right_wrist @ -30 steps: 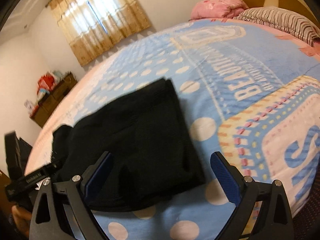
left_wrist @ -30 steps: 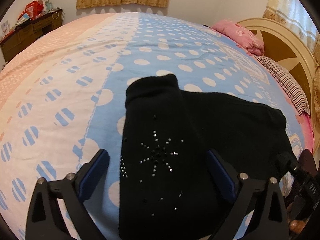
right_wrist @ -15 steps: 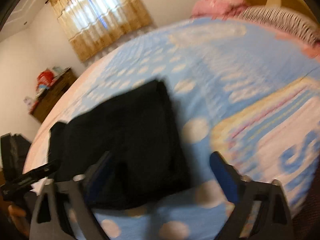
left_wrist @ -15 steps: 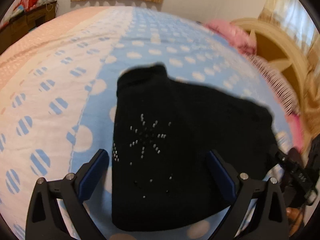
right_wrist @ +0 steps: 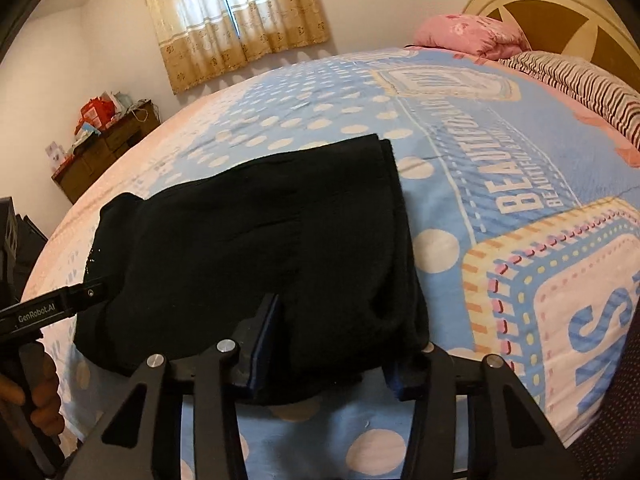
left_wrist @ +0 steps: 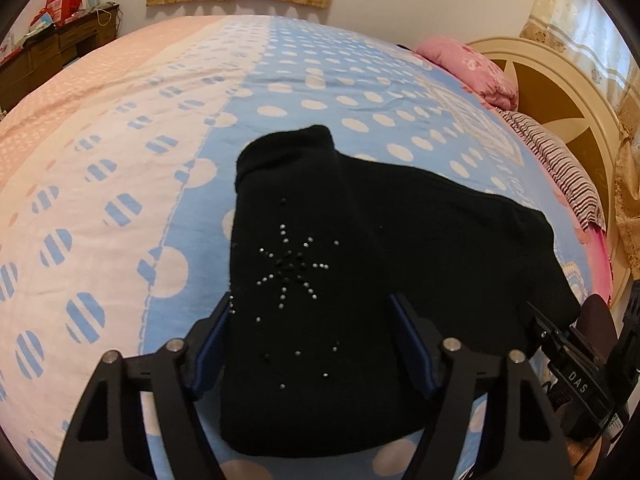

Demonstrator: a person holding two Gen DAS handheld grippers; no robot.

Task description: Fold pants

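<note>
The black pants (left_wrist: 360, 260) lie folded on the bed, with a rhinestone star (left_wrist: 294, 266) on the near left part. They also show in the right wrist view (right_wrist: 256, 248). My left gripper (left_wrist: 316, 344) is open, its jaws narrowed and standing on either side of the near left part of the pants. My right gripper (right_wrist: 332, 344) is open, its jaws narrowed around the near right corner of the pants. Whether the pads touch the cloth I cannot tell. The right gripper's body shows at the right edge of the left wrist view (left_wrist: 576, 372).
The bed (left_wrist: 120, 160) has a pink and blue dotted cover with lettering (right_wrist: 516, 176). A pink pillow (left_wrist: 468, 68), a striped pillow (left_wrist: 560, 164) and the cream headboard (left_wrist: 560, 92) are at the right. A wooden dresser (right_wrist: 108, 148) stands by the far wall under curtains (right_wrist: 240, 12).
Both grippers have narrowed their jaws from wide open and moved in over the near edge of the pants. The pants have not visibly shifted.
</note>
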